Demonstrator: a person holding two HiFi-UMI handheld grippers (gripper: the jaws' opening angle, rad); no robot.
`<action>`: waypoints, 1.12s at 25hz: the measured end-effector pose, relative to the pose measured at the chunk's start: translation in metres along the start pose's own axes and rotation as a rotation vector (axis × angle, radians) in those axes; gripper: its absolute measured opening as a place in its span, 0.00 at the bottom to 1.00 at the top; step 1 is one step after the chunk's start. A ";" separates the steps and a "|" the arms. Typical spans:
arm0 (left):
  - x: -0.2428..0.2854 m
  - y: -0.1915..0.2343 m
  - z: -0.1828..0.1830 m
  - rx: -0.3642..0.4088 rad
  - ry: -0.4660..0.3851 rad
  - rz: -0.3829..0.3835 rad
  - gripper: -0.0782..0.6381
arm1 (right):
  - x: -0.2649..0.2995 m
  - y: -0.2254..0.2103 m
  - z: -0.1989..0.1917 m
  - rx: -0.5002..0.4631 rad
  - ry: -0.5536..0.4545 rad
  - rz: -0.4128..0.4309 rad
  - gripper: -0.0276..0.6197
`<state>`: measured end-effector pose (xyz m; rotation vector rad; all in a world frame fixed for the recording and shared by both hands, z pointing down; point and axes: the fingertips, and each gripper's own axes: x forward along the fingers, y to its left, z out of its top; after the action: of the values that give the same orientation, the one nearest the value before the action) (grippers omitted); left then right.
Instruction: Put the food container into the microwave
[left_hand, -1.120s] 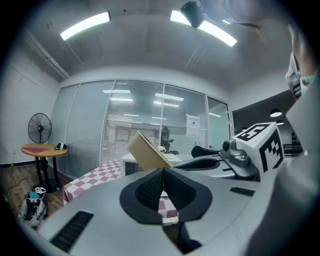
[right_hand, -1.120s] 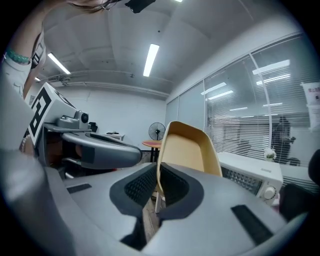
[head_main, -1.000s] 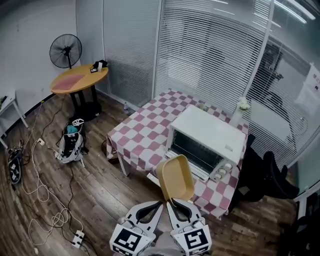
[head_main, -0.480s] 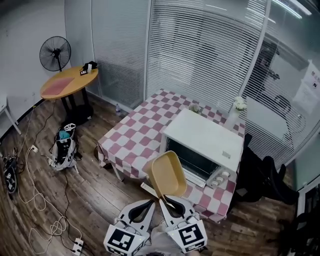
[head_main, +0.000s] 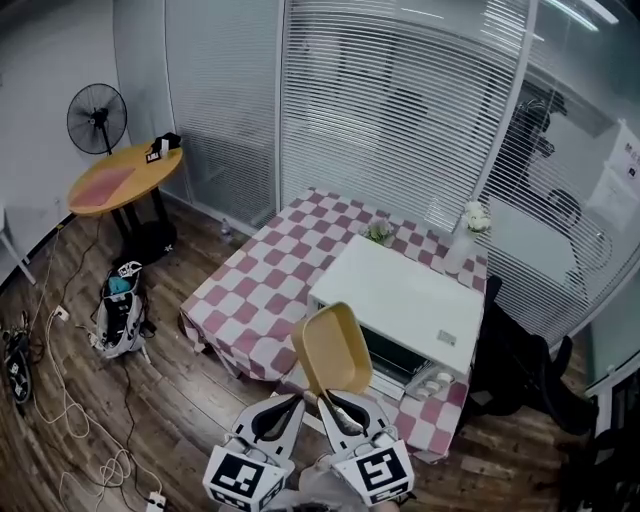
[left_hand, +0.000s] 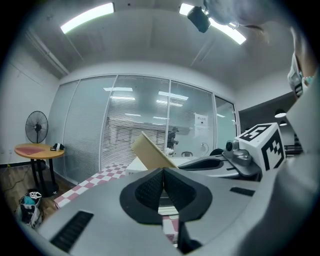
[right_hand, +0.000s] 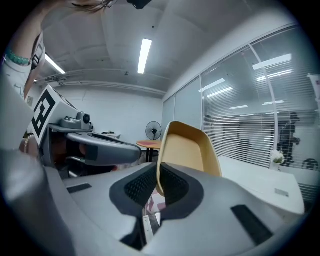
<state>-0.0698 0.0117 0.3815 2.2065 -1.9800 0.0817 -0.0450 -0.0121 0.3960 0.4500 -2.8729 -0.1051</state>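
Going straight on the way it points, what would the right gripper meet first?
Probably the front of the white microwave on the checkered table; the yellow container clamped in the right gripper would touch first. Depth is unclear.

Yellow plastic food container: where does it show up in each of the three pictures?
Head view: yellow plastic food container, low centre, in front of the white microwave.
Left gripper view: the container, centre, seen edge-on.
Right gripper view: the container, centre, upright.
Shared landmark: black pedestal fan.
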 end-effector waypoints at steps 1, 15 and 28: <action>0.005 0.002 0.002 0.000 -0.003 0.004 0.13 | 0.002 -0.004 0.001 -0.001 -0.001 0.000 0.06; 0.072 0.002 0.013 0.022 -0.021 -0.011 0.13 | 0.009 -0.076 -0.003 -0.030 -0.006 -0.042 0.06; 0.126 -0.014 0.022 0.037 -0.031 -0.150 0.13 | -0.007 -0.124 -0.012 -0.004 0.002 -0.177 0.06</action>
<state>-0.0434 -0.1144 0.3783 2.3858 -1.8354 0.0650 0.0008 -0.1282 0.3933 0.7028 -2.8247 -0.1406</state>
